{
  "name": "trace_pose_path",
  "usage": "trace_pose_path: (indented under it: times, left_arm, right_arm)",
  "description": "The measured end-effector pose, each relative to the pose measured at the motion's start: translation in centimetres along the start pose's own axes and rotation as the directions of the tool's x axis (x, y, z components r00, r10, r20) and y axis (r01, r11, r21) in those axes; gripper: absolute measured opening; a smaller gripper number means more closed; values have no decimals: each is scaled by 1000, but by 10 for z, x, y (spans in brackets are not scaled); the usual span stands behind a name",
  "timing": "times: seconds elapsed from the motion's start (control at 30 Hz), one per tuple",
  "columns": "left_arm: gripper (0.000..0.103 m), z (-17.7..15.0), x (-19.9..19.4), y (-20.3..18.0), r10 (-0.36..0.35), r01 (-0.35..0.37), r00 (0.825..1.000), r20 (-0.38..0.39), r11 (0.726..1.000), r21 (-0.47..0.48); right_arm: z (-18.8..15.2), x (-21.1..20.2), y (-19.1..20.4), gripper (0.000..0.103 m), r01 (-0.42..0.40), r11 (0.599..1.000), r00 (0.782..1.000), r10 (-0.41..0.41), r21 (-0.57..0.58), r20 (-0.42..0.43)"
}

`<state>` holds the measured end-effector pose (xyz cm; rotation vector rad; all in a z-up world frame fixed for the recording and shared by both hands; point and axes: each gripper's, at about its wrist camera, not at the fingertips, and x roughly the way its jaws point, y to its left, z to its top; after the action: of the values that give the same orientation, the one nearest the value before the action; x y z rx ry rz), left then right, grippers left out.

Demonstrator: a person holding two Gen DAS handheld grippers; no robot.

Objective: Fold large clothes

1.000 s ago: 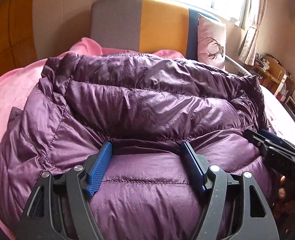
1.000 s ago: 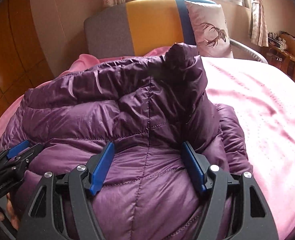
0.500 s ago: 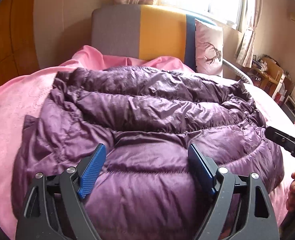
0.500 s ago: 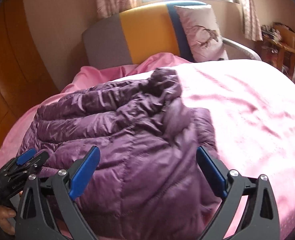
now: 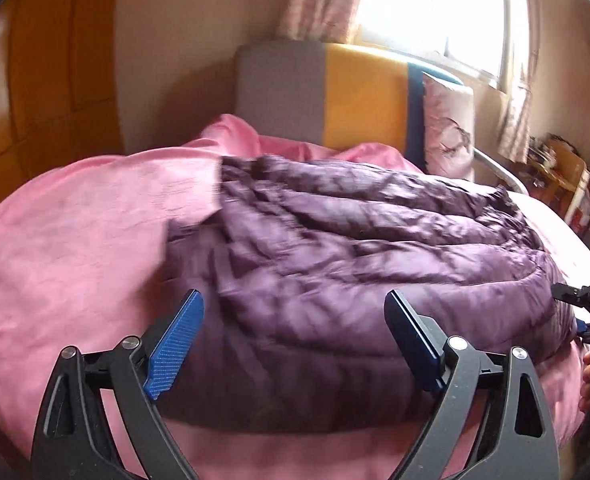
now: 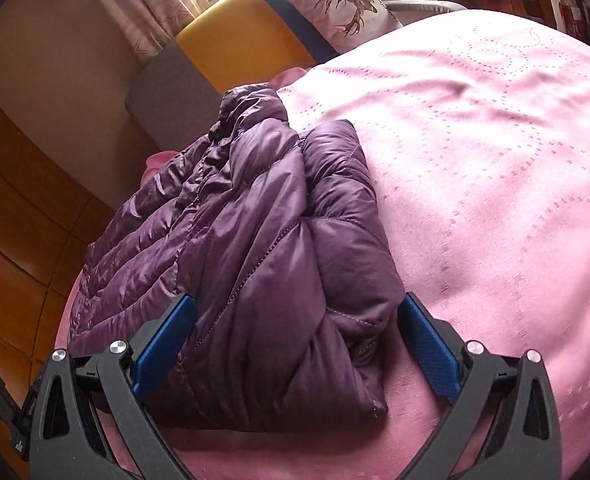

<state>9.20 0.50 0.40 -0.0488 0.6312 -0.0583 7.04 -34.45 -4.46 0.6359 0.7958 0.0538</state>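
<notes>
A purple quilted down jacket lies folded into a thick bundle on the pink bedspread. My left gripper is open and empty, held above the bundle's near edge. My right gripper is open and empty, its blue pads either side of the bundle's near right corner, above it. The right gripper also shows at the right edge of the left wrist view. The left gripper's body shows at the lower left of the right wrist view.
A grey, yellow and blue headboard stands at the far end with a deer-print pillow against it. Wooden wall panels are on the left. A cluttered shelf stands at the right. Pink bedspread spreads right of the jacket.
Both grippers have lifted and pulled back from the jacket and opened wider. The jacket has settled flatter on the bed. The right wrist view has tilted.
</notes>
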Motion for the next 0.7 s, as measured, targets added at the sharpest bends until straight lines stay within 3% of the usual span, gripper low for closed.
trace_pose_path:
  times: [0.13, 0.2, 0.27, 0.37, 0.43, 0.47, 0.6, 0.7]
  left_arm:
    - [94, -10, 3, 41, 18, -22, 999, -39, 995, -96]
    - [94, -17, 13, 66, -64, 45, 994, -90, 979, -201]
    - [94, -25, 23, 90, -186, 138, 976, -111, 930, -340]
    - [75, -35, 38, 115, -332, 241, 936, -113, 843, -481]
    - [65, -38, 43, 123, -387, 286, 917, -100, 809, -513]
    - [55, -40, 44, 126, -413, 307, 906, -96, 795, -523]
    - [28, -42, 42, 131, -470, 362, 878, -87, 774, -519]
    - [22, -44, 33, 130, -490, 387, 868, -85, 773, -503]
  right_arm:
    - [-1, 1, -3, 101, -15, 1000, 1000, 15, 10, -7]
    - [0, 1, -3, 101, -24, 1000, 1000, 24, 9, -5]
    - [-1, 2, 0, 100, -30, 1000, 1000, 30, 2, -9]
    - [-2, 5, 2, 79, -39, 999, 999, 39, 2, -16]
    - [-3, 5, 3, 57, -55, 998, 998, 56, 9, -26]
    - [-3, 5, 2, 54, -69, 998, 997, 70, 13, -32]
    - [-6, -2, 3, 32, -79, 997, 996, 79, 3, -27]
    - [-8, -11, 4, 24, -96, 995, 995, 96, 0, -30]
